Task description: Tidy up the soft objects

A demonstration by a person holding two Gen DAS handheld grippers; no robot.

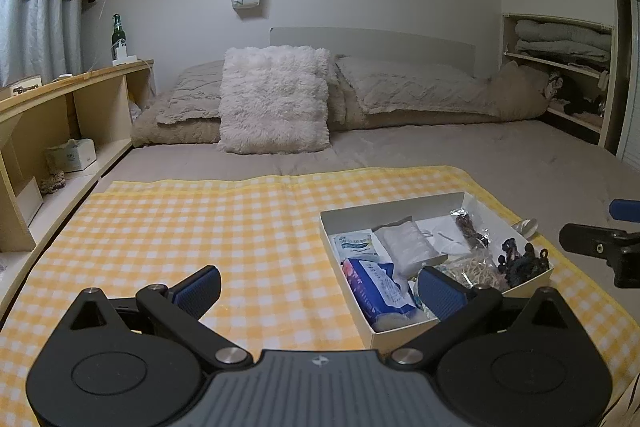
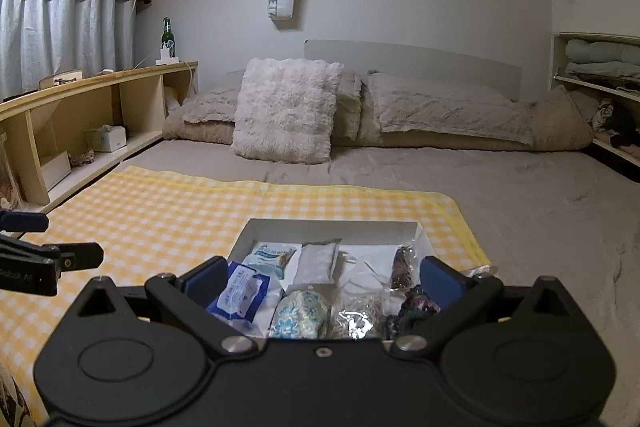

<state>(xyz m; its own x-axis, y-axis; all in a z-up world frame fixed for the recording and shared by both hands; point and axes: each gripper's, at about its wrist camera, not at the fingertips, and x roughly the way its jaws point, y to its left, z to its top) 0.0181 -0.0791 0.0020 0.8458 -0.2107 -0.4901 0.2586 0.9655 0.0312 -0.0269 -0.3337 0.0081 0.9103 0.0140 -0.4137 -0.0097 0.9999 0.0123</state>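
A white cardboard box (image 1: 400, 207) (image 2: 332, 225) sits on a yellow checked cloth (image 1: 200, 219) (image 2: 168, 215) on the bed. It holds a blue tissue pack (image 1: 380, 287) (image 2: 240, 293), a white packet (image 1: 408, 243) (image 2: 318, 261), a light blue sachet (image 1: 354, 242) (image 2: 274, 253), a bag of rubber bands (image 1: 476, 267) (image 2: 356, 315) and dark hair ties (image 1: 520, 261) (image 2: 412, 305). My left gripper (image 1: 316, 287) hangs open over the cloth at the box's left front corner. My right gripper (image 2: 324, 281) is open above the box's near end, holding nothing.
A fluffy white cushion (image 1: 274, 99) (image 2: 286, 115) leans on beige pillows (image 1: 420, 87) at the headboard. A wooden shelf (image 1: 60, 115) with a tissue box and a green bottle (image 1: 118, 37) runs along the left. Folded bedding fills shelves (image 1: 560, 67) on the right.
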